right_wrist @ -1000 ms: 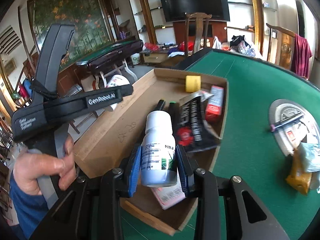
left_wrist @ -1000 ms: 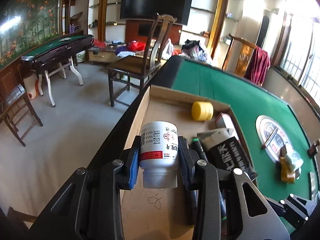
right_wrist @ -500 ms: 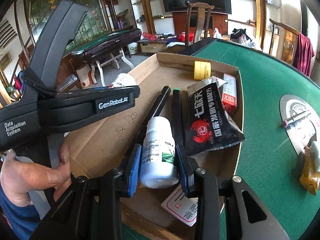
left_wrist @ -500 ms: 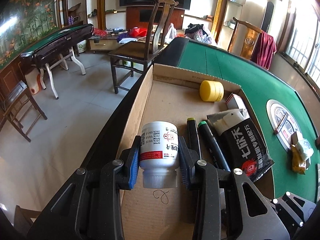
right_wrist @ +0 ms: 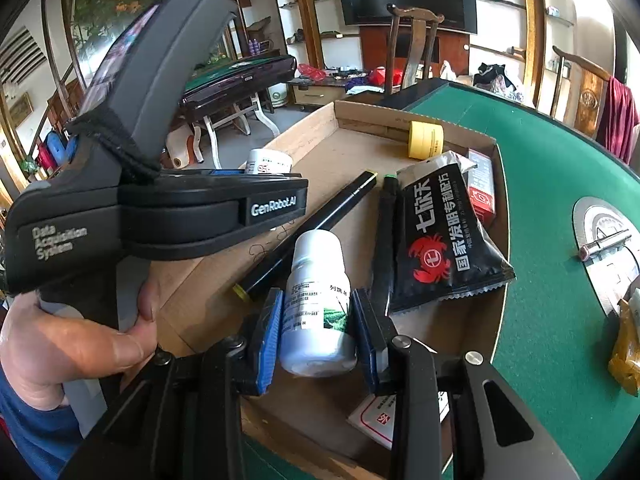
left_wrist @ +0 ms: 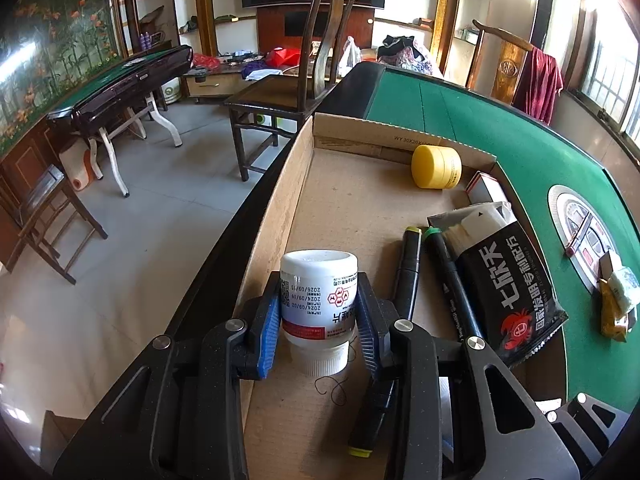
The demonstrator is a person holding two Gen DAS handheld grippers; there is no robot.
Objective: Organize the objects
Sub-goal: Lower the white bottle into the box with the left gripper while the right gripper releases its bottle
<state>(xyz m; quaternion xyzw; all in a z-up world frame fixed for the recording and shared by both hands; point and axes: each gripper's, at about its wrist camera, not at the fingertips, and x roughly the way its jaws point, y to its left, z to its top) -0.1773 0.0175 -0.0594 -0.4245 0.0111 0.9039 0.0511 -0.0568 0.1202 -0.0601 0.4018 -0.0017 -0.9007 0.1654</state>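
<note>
Meanwhile, left gripper (left_wrist: 318, 320) clamps an upturned white plastic pill bottle (left_wrist: 319, 300) over the shallow cardboard tray (left_wrist: 292, 184); right gripper (right_wrist: 316, 330) grips a green-labelled white bottle (right_wrist: 316, 300), black markers (left_wrist: 408, 268) and yellow jar (left_wrist: 436, 167) beyond.

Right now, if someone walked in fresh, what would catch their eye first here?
Probably the two white bottles: the left gripper clamps one bottle upside down over the cardboard tray, while the right gripper holds another white bottle nearer the tray's front. Next, the black snack bag with its red crab, lying beside two black markers, and the yellow jar at the far end.
</note>
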